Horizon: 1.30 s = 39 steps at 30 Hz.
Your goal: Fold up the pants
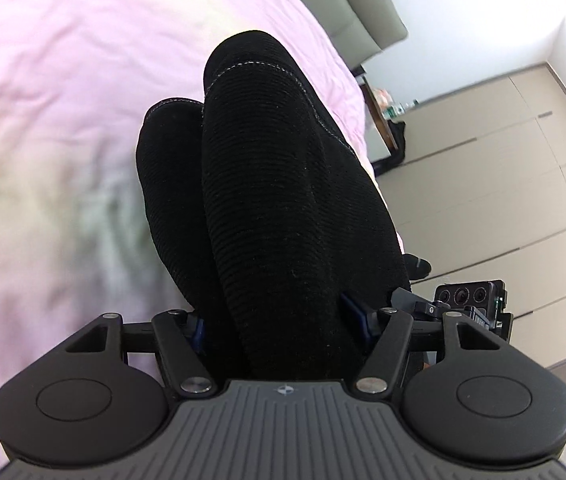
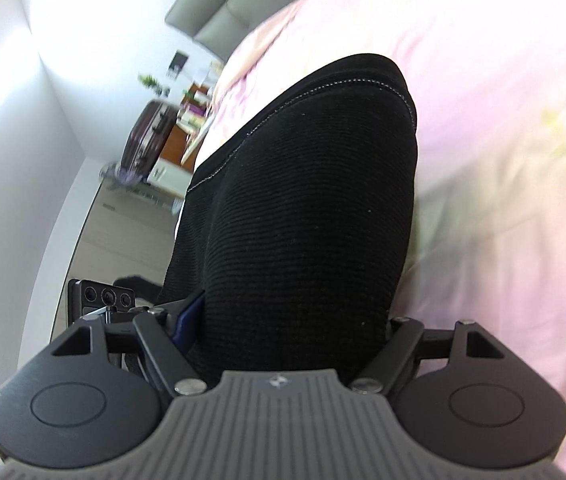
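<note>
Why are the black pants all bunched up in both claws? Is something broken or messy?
Nothing looks broken. The black pants bulge thickly between the left claw and the right claw because each grips a fat fold of cloth over the pink bedspread. Nothing spilled.

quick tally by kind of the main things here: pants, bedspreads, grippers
black pants: 1
pink bedspread: 1
hand-held gripper: 2, left and right, each closed on the pants
total: 4

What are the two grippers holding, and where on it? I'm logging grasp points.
Both hold the black pants: left gripper and right gripper each clamp bunched fabric; which part cannot be told.
</note>
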Motion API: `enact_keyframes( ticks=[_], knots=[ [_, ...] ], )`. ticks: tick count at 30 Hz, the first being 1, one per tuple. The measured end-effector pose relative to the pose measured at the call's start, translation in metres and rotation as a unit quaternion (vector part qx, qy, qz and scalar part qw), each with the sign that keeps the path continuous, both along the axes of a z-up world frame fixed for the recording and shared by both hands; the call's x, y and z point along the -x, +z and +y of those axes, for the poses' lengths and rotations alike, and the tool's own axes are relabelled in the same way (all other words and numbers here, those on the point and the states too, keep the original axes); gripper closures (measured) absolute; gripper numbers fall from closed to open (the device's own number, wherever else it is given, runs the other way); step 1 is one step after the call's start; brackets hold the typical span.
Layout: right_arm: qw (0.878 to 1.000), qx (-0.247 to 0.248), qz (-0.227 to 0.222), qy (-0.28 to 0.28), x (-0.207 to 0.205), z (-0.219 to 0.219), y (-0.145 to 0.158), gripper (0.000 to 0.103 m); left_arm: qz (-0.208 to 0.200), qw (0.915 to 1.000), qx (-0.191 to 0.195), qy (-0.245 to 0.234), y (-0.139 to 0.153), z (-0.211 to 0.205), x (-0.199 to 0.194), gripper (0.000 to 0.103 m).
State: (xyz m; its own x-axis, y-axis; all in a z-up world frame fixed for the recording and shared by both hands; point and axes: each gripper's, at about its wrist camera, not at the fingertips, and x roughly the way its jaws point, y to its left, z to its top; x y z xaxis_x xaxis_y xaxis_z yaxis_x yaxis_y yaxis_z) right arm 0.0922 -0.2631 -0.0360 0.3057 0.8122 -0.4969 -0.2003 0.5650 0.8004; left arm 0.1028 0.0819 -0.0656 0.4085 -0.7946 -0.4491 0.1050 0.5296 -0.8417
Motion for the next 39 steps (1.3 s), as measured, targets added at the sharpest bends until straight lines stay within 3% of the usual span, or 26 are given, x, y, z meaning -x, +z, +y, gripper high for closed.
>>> enact_keyframes(
  ticks=[17,22,26,29,31,33,35,39],
  knots=[
    [0.99,0.044,-0.076,-0.107,-0.109,-0.154,0.029,0.03,-0.047,0.9972,0.0,-0.059,0.017,-0.148,-0.171,0.03],
    [0.985,0.036,-0.087,-0.147,-0.139,-0.198,0.023,0.03,-0.062,0.9955,-0.002,-0.073,0.019,-0.184,-0.214,0.03],
    [0.981,0.013,-0.083,-0.174,-0.167,-0.226,-0.011,0.03,-0.058,0.9956,-0.022,-0.07,0.006,-0.203,-0.249,0.03],
    [0.981,0.007,-0.068,-0.183,-0.19,-0.237,-0.051,0.03,-0.025,0.997,-0.039,-0.063,-0.027,-0.208,-0.269,0.029],
    [0.981,0.006,-0.017,-0.192,-0.206,-0.243,-0.094,0.028,0.018,0.9949,-0.077,-0.063,-0.061,-0.218,-0.277,0.022],
    [0.982,-0.014,0.014,-0.186,-0.208,-0.245,-0.132,0.023,0.013,0.9932,-0.097,-0.064,-0.08,-0.222,-0.272,0.006],
    [0.98,-0.047,-0.004,-0.193,-0.198,-0.252,-0.141,0.023,-0.005,0.9963,-0.067,-0.054,-0.086,-0.219,-0.261,0.006],
    [0.984,-0.035,0.006,-0.177,-0.192,-0.257,-0.133,0.023,-0.001,0.9977,-0.055,-0.04,-0.089,-0.212,-0.248,0.006]
  ],
)
